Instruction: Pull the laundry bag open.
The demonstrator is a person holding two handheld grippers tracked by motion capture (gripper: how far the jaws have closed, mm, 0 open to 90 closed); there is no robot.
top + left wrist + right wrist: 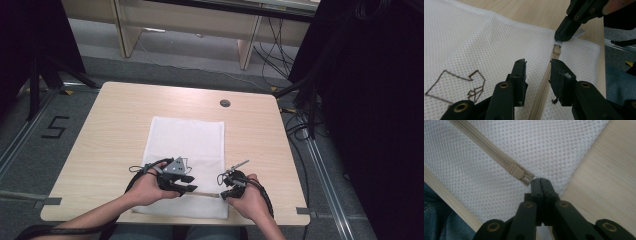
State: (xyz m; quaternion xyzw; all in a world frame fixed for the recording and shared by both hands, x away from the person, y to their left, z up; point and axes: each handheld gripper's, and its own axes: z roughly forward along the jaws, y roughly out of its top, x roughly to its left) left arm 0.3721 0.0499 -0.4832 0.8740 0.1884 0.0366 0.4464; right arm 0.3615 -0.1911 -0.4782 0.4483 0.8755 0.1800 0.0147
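Mesh bag (186, 145) lies flat on the desk (110, 135), zipper (543, 87) along its near edge. Right claw (540, 182), clenched on the bag's corner by the slider (517, 172), should hold taut while the released left claw (537, 71) straddles the zipper squarely.

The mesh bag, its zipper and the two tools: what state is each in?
Mesh bag: lying flat on the table.
Zipper: closed, slider at the end.
Left tool: open, jaws astride the zipper.
Right tool: shut, pinching the bag's fabric beside the slider.
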